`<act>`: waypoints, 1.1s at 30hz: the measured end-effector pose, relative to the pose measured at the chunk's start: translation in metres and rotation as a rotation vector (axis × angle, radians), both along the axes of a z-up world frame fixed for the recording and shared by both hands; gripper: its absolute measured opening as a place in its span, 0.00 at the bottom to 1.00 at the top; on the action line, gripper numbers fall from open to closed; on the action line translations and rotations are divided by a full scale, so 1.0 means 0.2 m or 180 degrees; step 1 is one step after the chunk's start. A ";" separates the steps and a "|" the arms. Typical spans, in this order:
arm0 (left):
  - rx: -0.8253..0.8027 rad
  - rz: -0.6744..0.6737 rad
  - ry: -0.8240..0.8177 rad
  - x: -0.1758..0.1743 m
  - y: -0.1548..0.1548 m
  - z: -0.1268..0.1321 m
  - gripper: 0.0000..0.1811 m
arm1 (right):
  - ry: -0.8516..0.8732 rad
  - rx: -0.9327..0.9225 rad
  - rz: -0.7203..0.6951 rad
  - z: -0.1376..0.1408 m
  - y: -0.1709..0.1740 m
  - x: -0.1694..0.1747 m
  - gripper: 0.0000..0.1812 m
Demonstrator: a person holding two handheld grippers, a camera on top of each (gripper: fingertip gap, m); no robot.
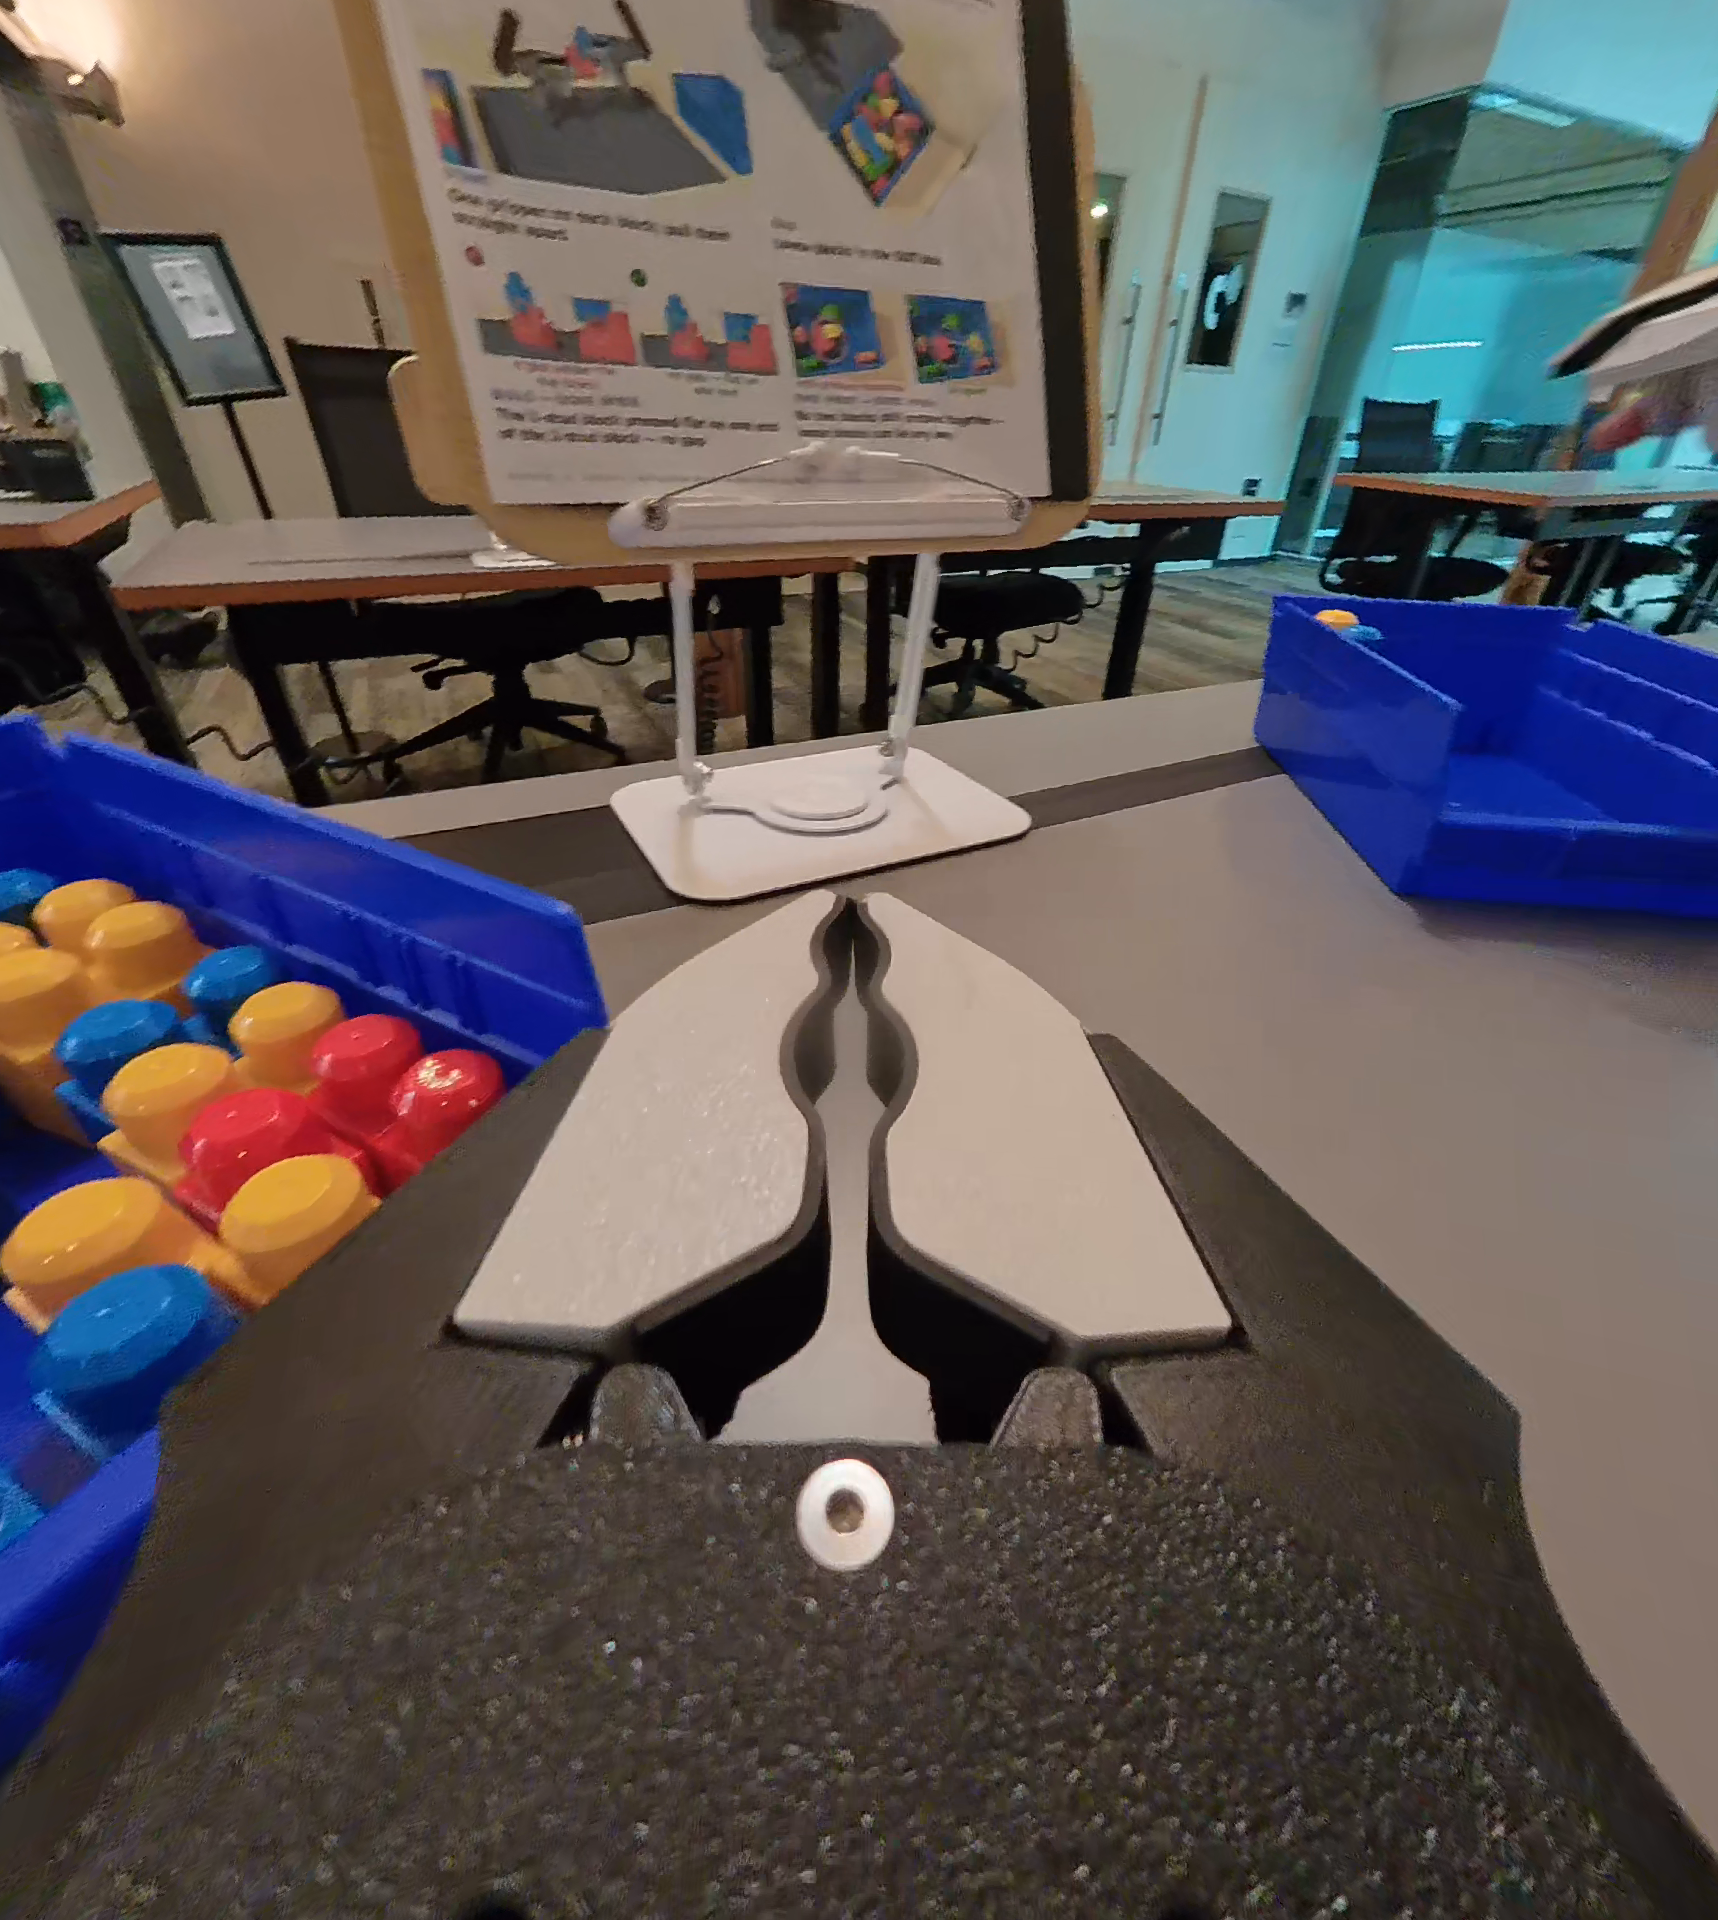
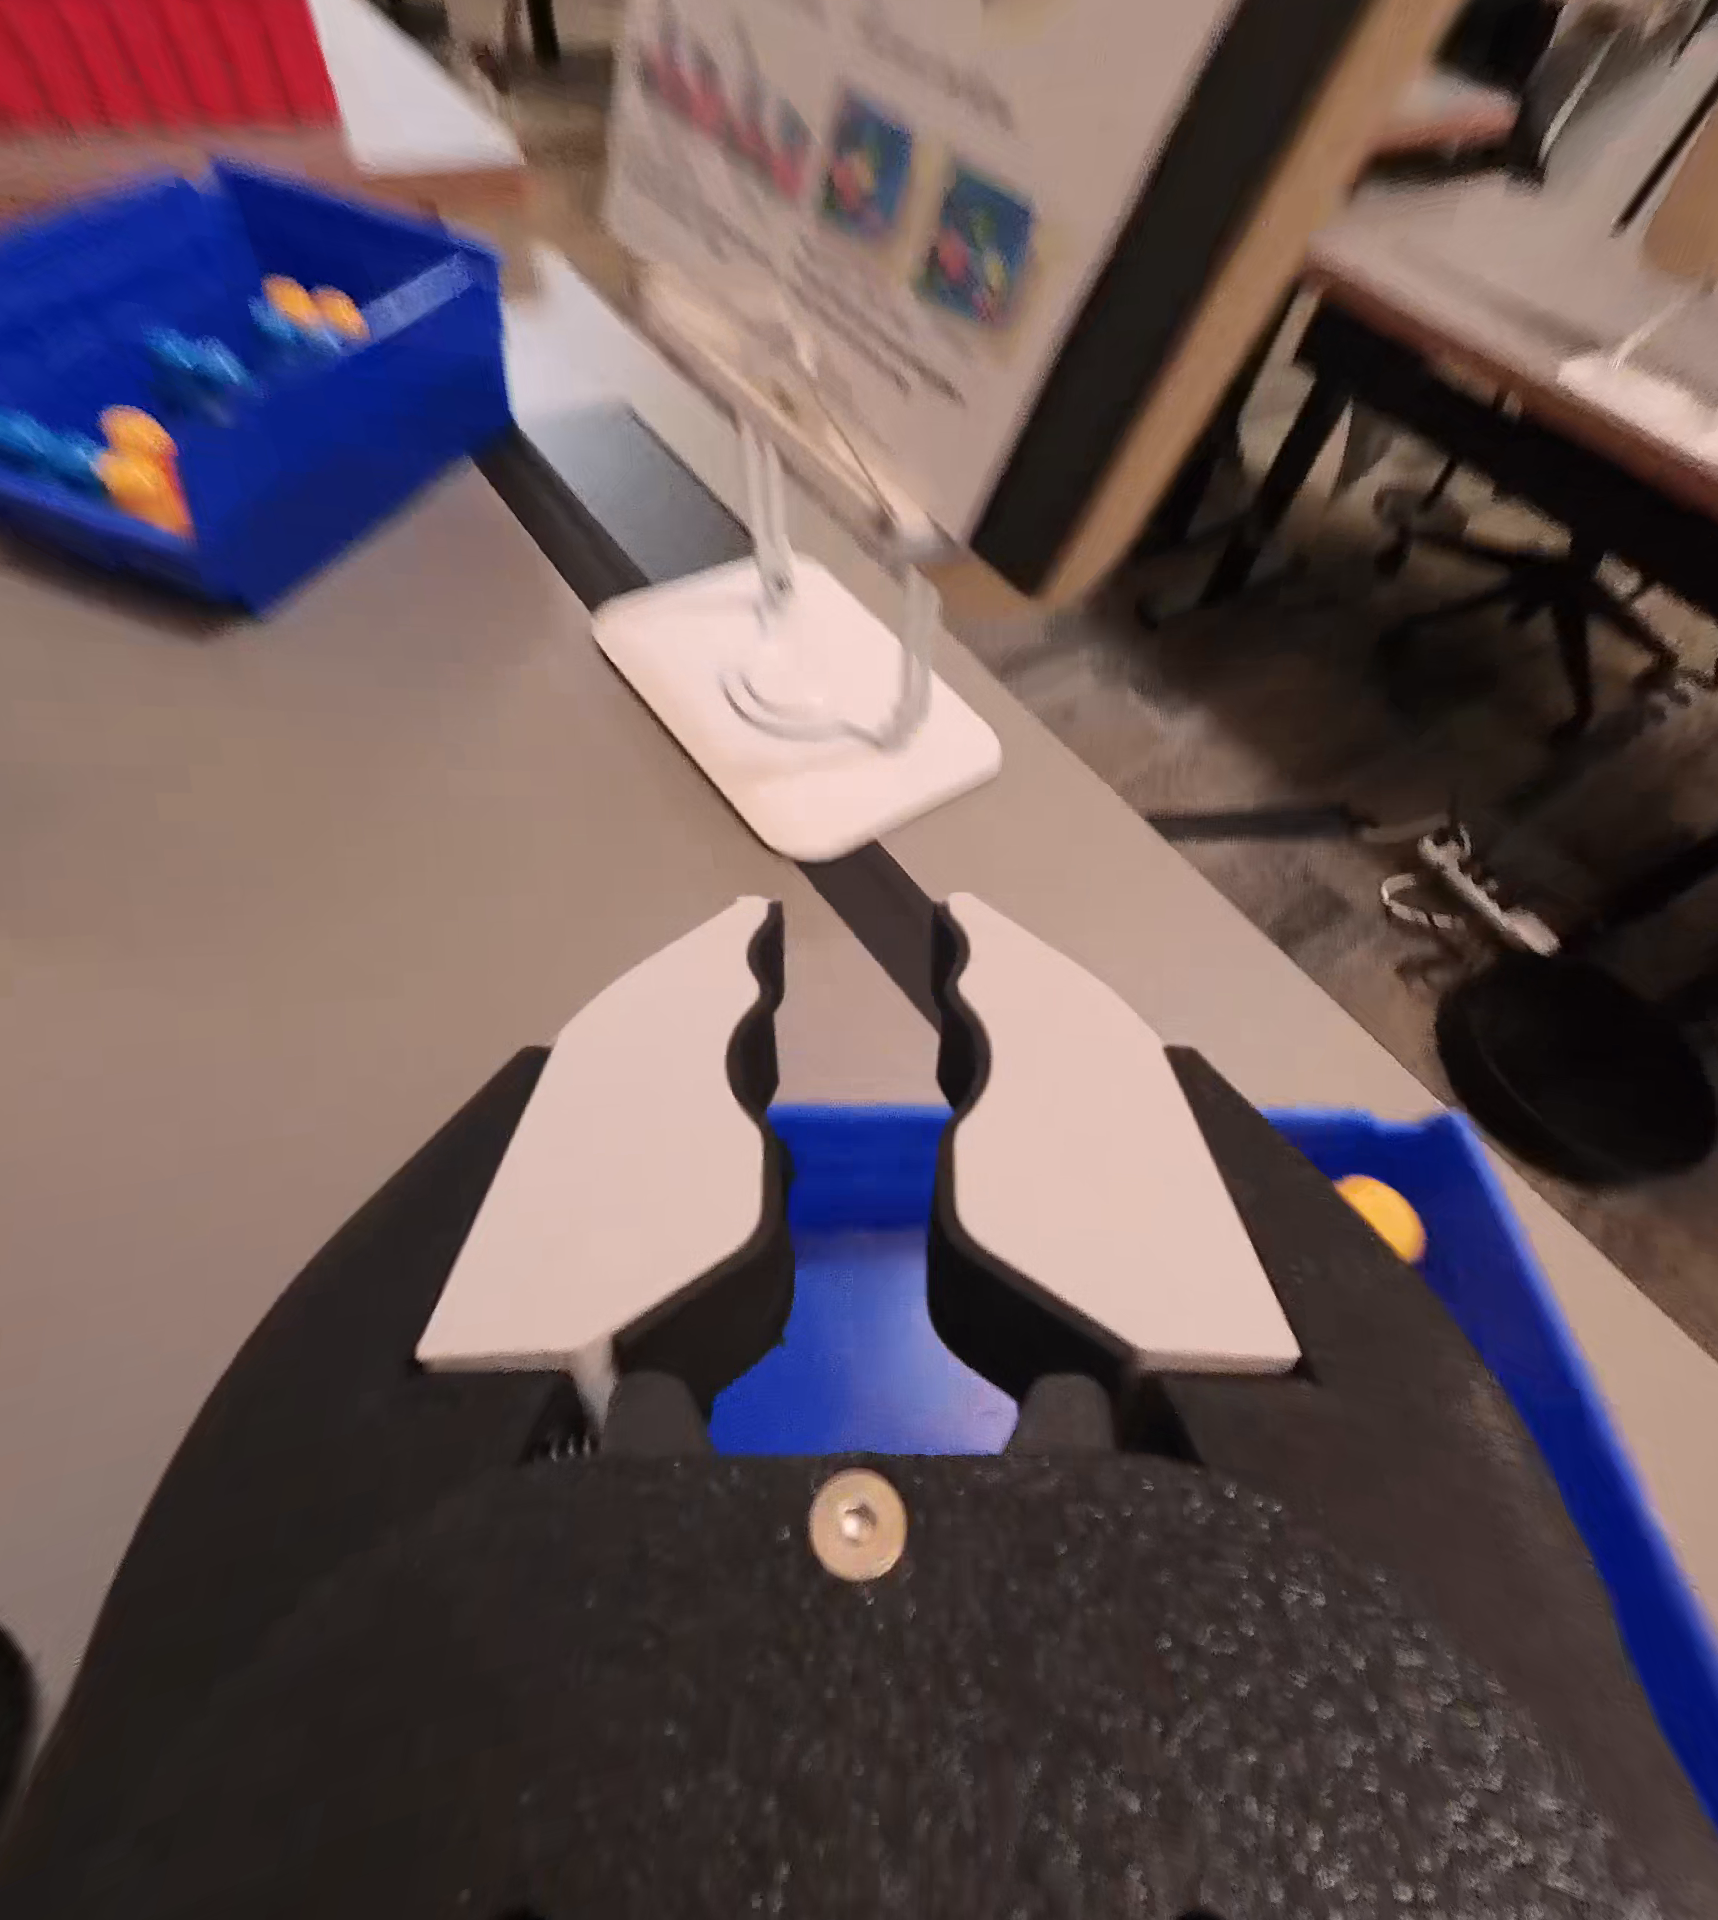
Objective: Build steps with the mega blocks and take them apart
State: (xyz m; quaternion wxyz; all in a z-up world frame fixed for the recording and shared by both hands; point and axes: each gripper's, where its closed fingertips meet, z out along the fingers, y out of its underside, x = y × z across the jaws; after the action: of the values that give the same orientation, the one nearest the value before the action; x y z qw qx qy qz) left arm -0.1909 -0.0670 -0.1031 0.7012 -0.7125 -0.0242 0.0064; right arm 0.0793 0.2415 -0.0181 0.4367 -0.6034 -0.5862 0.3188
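Left gripper [image 1: 852,914] closed, yellow-red-blue blocks [image 1: 242,1101] binned

Instruction sheet [image 1: 730,239] — print blurred, unreadable.

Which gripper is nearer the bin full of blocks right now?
Left. The left gripper, shut and empty, sits right beside the full blue bin. The right gripper, open, hovers over another bin across the table.

Bare grey counter [image 1: 1302,1039] lies open between a block-filled blue bin [image 1: 481,894] at left and a second blue bin [image 1: 1354,769] at right; a white document stand [image 1: 819,821] blocks the far edge.
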 end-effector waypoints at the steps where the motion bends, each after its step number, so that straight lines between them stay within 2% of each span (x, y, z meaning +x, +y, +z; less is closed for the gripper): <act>1: -0.0009 0.0058 -0.0024 -0.02 -0.01 0.00 0.00 | 0.0231 -0.0026 0.0035 0.04 -0.11 -0.01 0.13; 4: -0.0007 0.0248 -0.0039 -0.09 -0.03 0.02 0.00 | 0.0746 -0.0116 -0.0012 0.09 -0.37 -0.03 0.09; 9: 0.0010 0.0638 -0.0007 -0.25 -0.09 0.07 0.00 | 0.1188 -0.0289 -0.0405 0.00 -0.65 -0.07 0.01; 13: -0.0145 0.1063 0.0255 -0.45 -0.17 0.15 0.00 | 0.1150 -0.0447 -0.0497 -0.18 -0.78 -0.13 0.00; 15: -0.0334 0.1135 0.0338 -0.57 -0.20 0.20 0.00 | 0.1040 -0.0483 -0.0516 -0.27 -0.81 -0.15 0.00; 20: -0.0934 0.1246 0.0514 -0.90 -0.23 0.29 0.00 | 0.1048 -0.0443 -0.0574 -0.34 -0.81 -0.16 0.00; 23: -0.1551 0.1208 0.0709 -1.08 -0.20 0.23 0.04 | 0.1053 -0.0407 -0.0659 -0.35 -0.78 -0.14 0.00; 26: -0.2284 0.1087 0.0929 -1.22 -0.19 0.08 0.13 | 0.1053 -0.0333 -0.0762 -0.36 -0.75 -0.11 0.00; 33: -0.3611 0.0266 0.0824 -1.26 -0.16 -0.29 0.19 | 0.1051 -0.0128 -0.1006 -0.37 -0.69 -0.06 0.00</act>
State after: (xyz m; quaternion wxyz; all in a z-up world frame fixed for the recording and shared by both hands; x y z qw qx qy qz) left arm -0.4422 -0.0996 -0.1621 0.2065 -0.9685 0.0409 0.1330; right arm 0.0679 0.1040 -0.0927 0.5592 -0.6359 -0.3984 0.3524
